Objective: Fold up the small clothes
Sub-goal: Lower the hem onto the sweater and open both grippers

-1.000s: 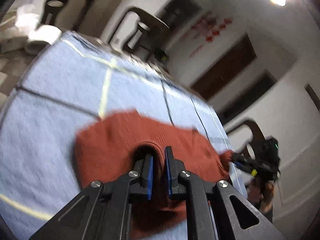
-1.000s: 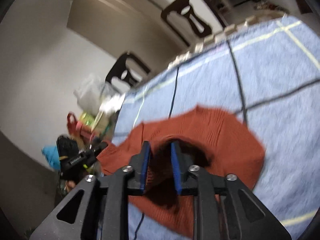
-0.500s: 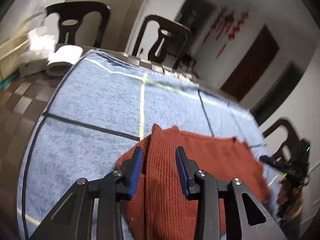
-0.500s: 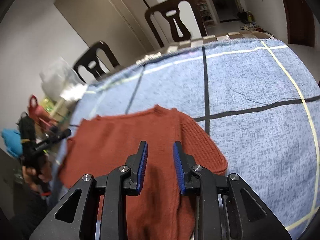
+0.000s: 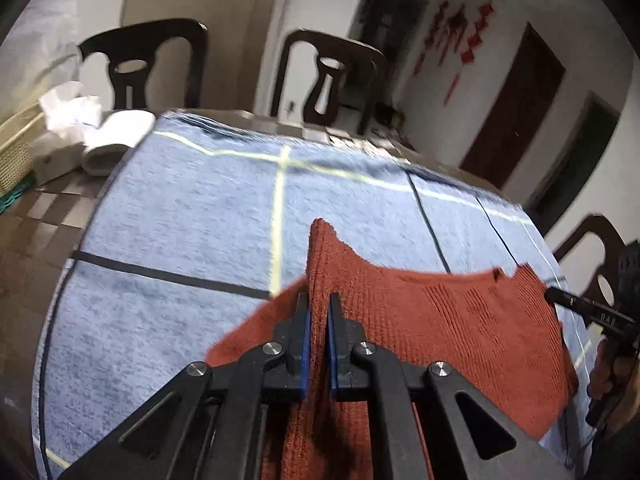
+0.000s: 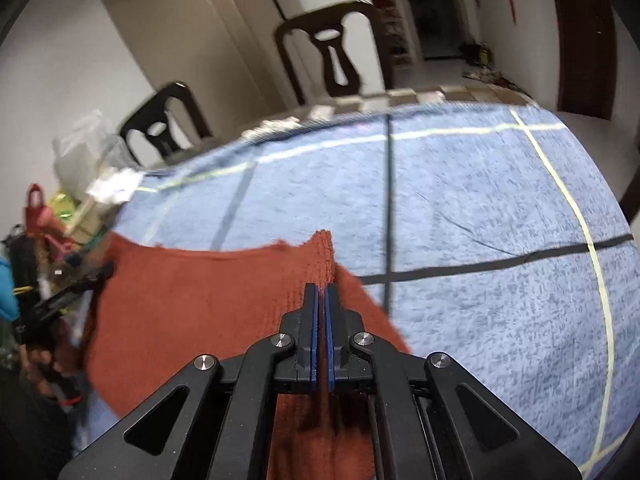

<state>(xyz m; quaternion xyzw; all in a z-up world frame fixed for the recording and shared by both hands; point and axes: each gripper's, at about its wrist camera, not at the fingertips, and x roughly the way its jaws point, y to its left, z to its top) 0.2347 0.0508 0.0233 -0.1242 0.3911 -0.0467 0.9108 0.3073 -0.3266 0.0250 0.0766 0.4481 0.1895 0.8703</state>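
Note:
A rust-red knitted garment [image 5: 448,320] hangs stretched between my two grippers above the blue checked cloth [image 5: 192,208] on the table. My left gripper [image 5: 318,312] is shut on one top corner of it; the corner sticks up past the blue pads. In the right wrist view the same garment [image 6: 192,292] spreads to the left, and my right gripper [image 6: 321,300] is shut on its other top corner. The right gripper also shows at the right edge of the left wrist view [image 5: 588,312], and the left gripper shows at the left edge of the right wrist view [image 6: 64,300].
Dark wooden chairs [image 5: 328,76] [image 6: 332,52] stand behind the table. White tissue and a roll [image 5: 116,136] lie off the cloth's far left corner next to a woven basket [image 5: 16,148]. Bags and clutter [image 6: 60,200] sit beyond the table's left side.
Both grippers were open over the garment half a second ago and have shut on its top corners. The garment is now lifted and stretched between them.

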